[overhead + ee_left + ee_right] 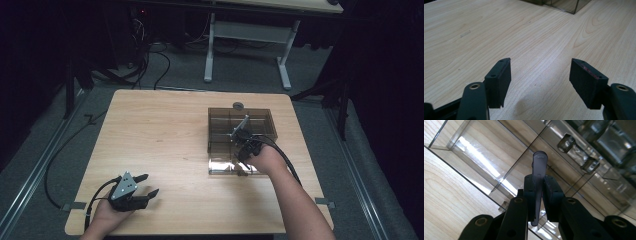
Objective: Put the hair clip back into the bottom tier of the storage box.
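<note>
A smoky see-through box [242,125] with several compartments stands right of the table's middle, and a clear flat panel [222,166] lies against its near side. My right gripper [243,164] reaches down at that near side, its grey plate tilted over the box. In the right gripper view its jaws [539,186] are shut on a thin smoky plastic strip [540,165] that stands edge-on between the pads, above the box's compartments [499,150]. My left gripper [149,184] rests low at the table's near left, open with nothing between its pads [540,75].
A small round grey object [238,105] sits on the wooden table [160,130] just behind the box. A clear cylindrical piece [577,153] lies in a compartment. Cables and a white desk frame [247,35] stand on the floor beyond.
</note>
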{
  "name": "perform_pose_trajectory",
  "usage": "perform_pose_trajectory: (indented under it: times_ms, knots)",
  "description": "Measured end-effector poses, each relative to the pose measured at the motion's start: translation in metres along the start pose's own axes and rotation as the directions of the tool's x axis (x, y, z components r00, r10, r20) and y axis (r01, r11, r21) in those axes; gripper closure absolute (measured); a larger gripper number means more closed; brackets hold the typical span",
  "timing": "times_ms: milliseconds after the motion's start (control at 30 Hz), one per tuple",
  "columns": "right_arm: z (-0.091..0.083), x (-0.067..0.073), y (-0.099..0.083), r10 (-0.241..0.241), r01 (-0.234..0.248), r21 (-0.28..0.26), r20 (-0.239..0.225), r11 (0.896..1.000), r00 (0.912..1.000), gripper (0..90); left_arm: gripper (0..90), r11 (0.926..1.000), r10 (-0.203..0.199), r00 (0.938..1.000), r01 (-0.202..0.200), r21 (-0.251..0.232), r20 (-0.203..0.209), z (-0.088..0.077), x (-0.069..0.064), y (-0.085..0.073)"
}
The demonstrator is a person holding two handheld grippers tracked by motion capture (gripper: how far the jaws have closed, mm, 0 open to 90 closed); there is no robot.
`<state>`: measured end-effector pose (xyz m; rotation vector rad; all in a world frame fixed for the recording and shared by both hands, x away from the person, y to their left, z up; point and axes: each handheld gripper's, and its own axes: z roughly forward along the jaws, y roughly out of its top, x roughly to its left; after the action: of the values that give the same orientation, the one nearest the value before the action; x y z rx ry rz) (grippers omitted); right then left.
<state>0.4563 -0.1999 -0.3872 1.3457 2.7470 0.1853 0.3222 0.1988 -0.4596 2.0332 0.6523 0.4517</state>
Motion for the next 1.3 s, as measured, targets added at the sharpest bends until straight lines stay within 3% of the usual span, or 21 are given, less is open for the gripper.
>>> perform_pose_trajectory:
  times_ms: [233,333,400,433,467,500,567,633,733,767,900,933,967,1033,1100,1133,1200,1300]
  knots:
    - [0.004,-0.001,-0.006,0.016,-0.016,0.001,0.000,1.000,0.9999,81.7,34.3,1.0000,0.001,1.0000,-0.001,0.003,0.000,0.000,0.000,0.000]
    - [0.006,0.000,-0.007,-0.012,0.012,-0.002,0.010,1.000,0.9999,81.6,34.3,1.0000,0.002,1.0000,-0.002,0.006,-0.002,0.000,0.000,0.000]
    - [0.006,0.002,-0.007,0.007,-0.007,0.001,0.016,1.000,0.9998,81.6,34.3,1.0000,0.002,1.0000,-0.002,0.006,-0.002,0.000,0.000,0.000]
    - [0.006,0.001,-0.006,-0.012,0.013,-0.004,0.019,1.000,0.9997,81.6,34.3,1.0000,0.003,1.0000,-0.003,0.006,-0.002,0.000,0.000,0.000]
    - [0.006,0.003,-0.006,0.019,-0.019,0.009,0.019,1.000,0.9996,81.6,34.3,1.0000,0.003,1.0000,-0.003,0.005,-0.002,0.000,0.000,0.000]
    - [0.006,0.003,-0.006,0.002,-0.002,0.003,0.014,1.000,0.9999,81.6,34.3,1.0000,0.003,1.0000,-0.003,0.006,-0.003,0.000,0.000,0.000]
    - [0.007,0.005,-0.006,0.018,-0.018,0.009,0.013,1.000,0.9998,81.5,34.3,1.0000,0.003,1.0000,-0.003,0.006,-0.002,0.000,0.000,0.000]
    - [0.009,0.003,-0.004,-0.037,0.037,-0.007,0.014,0.999,0.9992,81.4,34.3,1.0000,0.002,1.0000,-0.002,0.005,-0.002,0.000,0.000,0.000]
    - [0.010,0.004,-0.004,-0.031,0.031,0.000,0.013,1.000,0.9994,81.4,34.3,1.0000,0.002,1.0000,-0.002,0.005,-0.002,0.000,0.000,0.000]
    - [0.010,0.006,-0.004,0.001,-0.001,0.013,0.007,1.000,1.0000,81.4,34.3,1.0000,0.002,1.0000,-0.002,0.005,-0.002,0.000,0.000,0.000]
    - [0.013,0.006,-0.003,-0.037,0.037,0.012,0.003,0.999,0.9993,81.3,34.3,1.0000,0.002,1.0000,-0.002,0.005,-0.002,0.000,0.000,0.000]
    - [0.015,0.003,-0.002,-0.083,0.083,0.001,0.005,0.997,0.9965,81.3,34.3,1.0000,0.002,1.0000,-0.002,0.005,-0.002,0.000,0.000,0.000]
    - [0.014,0.007,-0.002,-0.042,0.042,0.018,0.005,0.999,0.9991,81.3,34.3,1.0000,0.002,1.0000,-0.002,0.005,-0.002,0.000,0.000,0.000]
    - [0.016,0.008,-0.003,-0.030,0.030,0.024,0.005,0.999,0.9995,81.3,34.3,1.0000,0.002,1.0000,-0.002,0.005,-0.002,0.000,0.000,0.000]
    - [0.018,0.007,-0.002,-0.054,0.054,0.029,0.002,0.998,0.9985,81.2,34.3,1.0000,0.002,1.0000,-0.002,0.004,-0.002,0.000,0.000,0.000]
    - [0.018,0.009,-0.002,-0.022,0.022,0.038,0.001,0.999,0.9998,81.0,34.3,1.0000,0.002,1.0000,-0.002,0.004,-0.003,0.000,0.000,0.000]
    - [0.020,0.007,0.000,-0.060,0.060,0.028,0.002,0.998,0.9982,78.9,34.3,1.0000,0.003,1.0000,-0.003,0.004,-0.003,0.000,0.000,0.000]
    - [0.020,0.008,0.000,-0.046,0.046,0.029,-0.006,0.998,0.9989,78.1,34.3,1.0000,0.001,1.0000,-0.001,0.004,-0.002,0.000,0.000,0.000]
